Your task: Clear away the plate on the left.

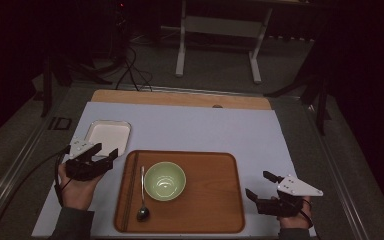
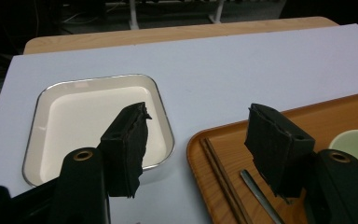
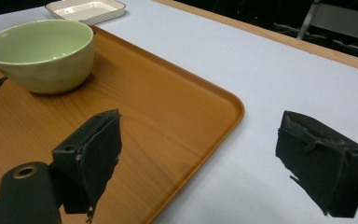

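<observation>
Dark room, pale blue mat (image 1: 205, 130) over wooden table (image 1: 180, 98). Brown tray (image 1: 207, 200) in middle. Green bowl (image 1: 165, 181) on tray, spoon (image 1: 142, 197) just left of bowl, chopsticks (image 1: 129, 190) by tray's left edge. White square dish (image 1: 107, 136) on mat, beside tray's far left corner. Left gripper (image 1: 107, 151) near dish and tray edge, jaws wide apart, holding nothing. Right gripper (image 1: 258, 185) just right of tray, jaws wide apart, nothing between.

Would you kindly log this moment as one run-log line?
left gripper: open, over white dish edge | right gripper: open, right of tray | bowl, spoon, chopsticks: on tray
</observation>
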Motion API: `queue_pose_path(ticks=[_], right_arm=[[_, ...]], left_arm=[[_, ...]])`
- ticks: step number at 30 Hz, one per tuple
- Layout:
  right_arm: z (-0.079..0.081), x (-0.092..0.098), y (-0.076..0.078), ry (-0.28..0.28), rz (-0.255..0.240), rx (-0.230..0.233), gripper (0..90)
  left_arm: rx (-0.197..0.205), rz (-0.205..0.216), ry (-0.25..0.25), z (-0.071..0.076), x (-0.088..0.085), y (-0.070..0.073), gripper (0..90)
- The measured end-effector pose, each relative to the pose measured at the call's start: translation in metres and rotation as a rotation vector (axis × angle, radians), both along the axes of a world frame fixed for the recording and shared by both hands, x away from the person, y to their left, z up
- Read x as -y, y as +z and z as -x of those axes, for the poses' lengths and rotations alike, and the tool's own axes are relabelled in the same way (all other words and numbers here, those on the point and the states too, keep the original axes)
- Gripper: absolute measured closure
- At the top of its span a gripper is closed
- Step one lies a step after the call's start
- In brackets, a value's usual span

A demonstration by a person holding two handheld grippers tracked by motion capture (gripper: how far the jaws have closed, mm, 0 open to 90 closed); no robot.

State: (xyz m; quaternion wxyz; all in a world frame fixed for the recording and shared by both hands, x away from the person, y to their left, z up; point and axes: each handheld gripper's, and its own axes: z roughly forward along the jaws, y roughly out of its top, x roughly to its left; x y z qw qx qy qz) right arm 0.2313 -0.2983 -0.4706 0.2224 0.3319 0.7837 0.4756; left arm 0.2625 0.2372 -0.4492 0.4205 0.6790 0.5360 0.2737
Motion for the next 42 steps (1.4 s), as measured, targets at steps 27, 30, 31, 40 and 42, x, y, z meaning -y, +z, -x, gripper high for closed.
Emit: queue_pose_path(ticks=[27, 30, 31, 40, 42], right_arm=[[-0.001, -0.004, 0.0, 0.01, 0.004, -0.004, 13.8], [-0.001, -0.004, 0.0, 0.009, 0.003, -0.005, 13.8], [-0.001, -0.004, 0.0, 0.009, 0.003, -0.005, 13.8], [-0.001, -0.004, -0.001, 0.01, 0.003, -0.005, 13.8], [-0.001, -0.004, -0.001, 0.01, 0.004, -0.005, 13.8]], left_arm=[[-0.012, 0.02, 0.075, -0.022, -0.045, 0.016, 38.3], [-0.016, 0.018, 0.076, -0.027, -0.047, 0.016, 37.1], [-0.017, 0.014, 0.082, -0.03, -0.048, 0.016, 36.9], [-0.005, 0.009, 0.123, -0.045, -0.058, 0.016, 37.0], [-0.006, 0.011, 0.128, -0.049, -0.06, 0.015, 37.5]])
